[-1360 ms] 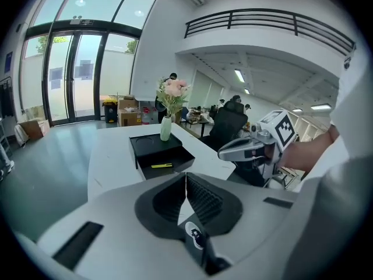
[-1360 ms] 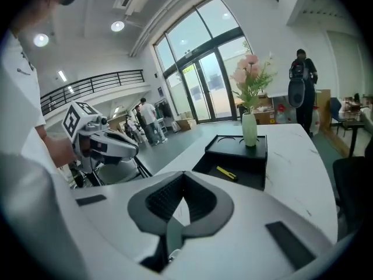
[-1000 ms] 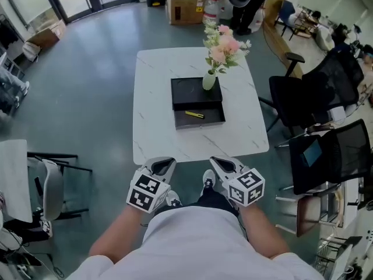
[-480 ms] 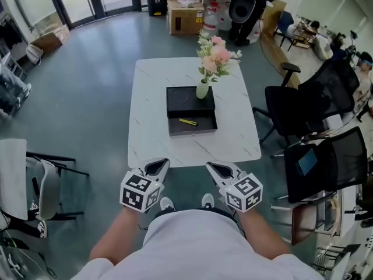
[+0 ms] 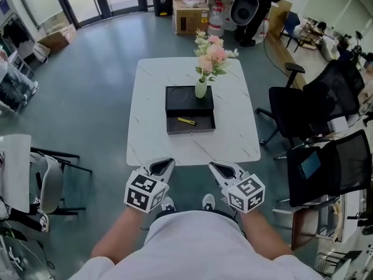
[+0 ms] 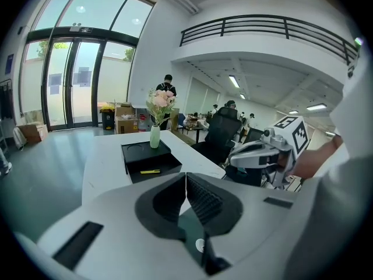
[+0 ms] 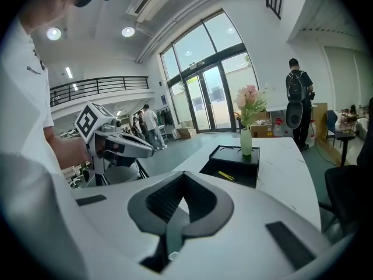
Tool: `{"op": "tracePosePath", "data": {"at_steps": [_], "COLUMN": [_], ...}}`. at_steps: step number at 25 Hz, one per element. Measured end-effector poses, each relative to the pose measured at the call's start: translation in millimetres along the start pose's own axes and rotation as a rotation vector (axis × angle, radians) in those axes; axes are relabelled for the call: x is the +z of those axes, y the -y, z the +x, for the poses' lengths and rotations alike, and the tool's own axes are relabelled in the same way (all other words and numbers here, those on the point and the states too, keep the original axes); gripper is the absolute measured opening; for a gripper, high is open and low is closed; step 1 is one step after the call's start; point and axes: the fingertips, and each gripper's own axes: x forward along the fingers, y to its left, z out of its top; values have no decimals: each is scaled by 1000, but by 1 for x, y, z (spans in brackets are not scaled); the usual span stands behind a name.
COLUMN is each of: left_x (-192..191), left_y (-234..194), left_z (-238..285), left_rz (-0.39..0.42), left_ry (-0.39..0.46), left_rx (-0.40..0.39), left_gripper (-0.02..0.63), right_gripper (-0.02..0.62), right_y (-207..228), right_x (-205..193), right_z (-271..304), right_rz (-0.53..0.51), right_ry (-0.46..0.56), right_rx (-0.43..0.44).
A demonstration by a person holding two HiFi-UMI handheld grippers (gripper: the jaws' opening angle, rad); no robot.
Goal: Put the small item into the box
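Observation:
A black box lies open on the white table, with a small yellow item inside it. Its black lid part lies just behind and carries a vase of pink flowers. My left gripper and right gripper hang side by side at the table's near edge, both shut with nothing between the jaws. The left gripper view shows the box and yellow item well ahead. In the right gripper view the box and item are also far off.
Black office chairs stand to the table's right. A chair and a white table corner sit at the left. Cardboard boxes and a black machine stand beyond the far end. People stand in the background of both gripper views.
The head view has shifted a little, so the table sits slightly more to the left. Both grippers stay shut at the near edge, and the yellow item has not moved.

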Motion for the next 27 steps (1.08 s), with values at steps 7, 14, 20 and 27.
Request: {"op": "tracePosePath", "data": {"at_steps": [7, 14, 20, 27], "left_x": [0, 3, 3, 3], "left_y": [10, 11, 9, 2], "left_z": [0, -1, -2, -5], "left_rz": [15, 23, 24, 23], "left_ry": [-14, -10, -7, -6], "left_rx": [4, 2, 0, 0], "left_gripper": [17, 17, 17, 17], "right_gripper": [15, 15, 15, 15], "right_y": [7, 7, 7, 5], "right_x": [-5, -4, -6, -3], "right_z": [-8, -10, -8, -2], "right_rz": [16, 19, 22, 22], "right_ry": [9, 15, 9, 12], "right_rx": [-2, -7, -11, -12]}}
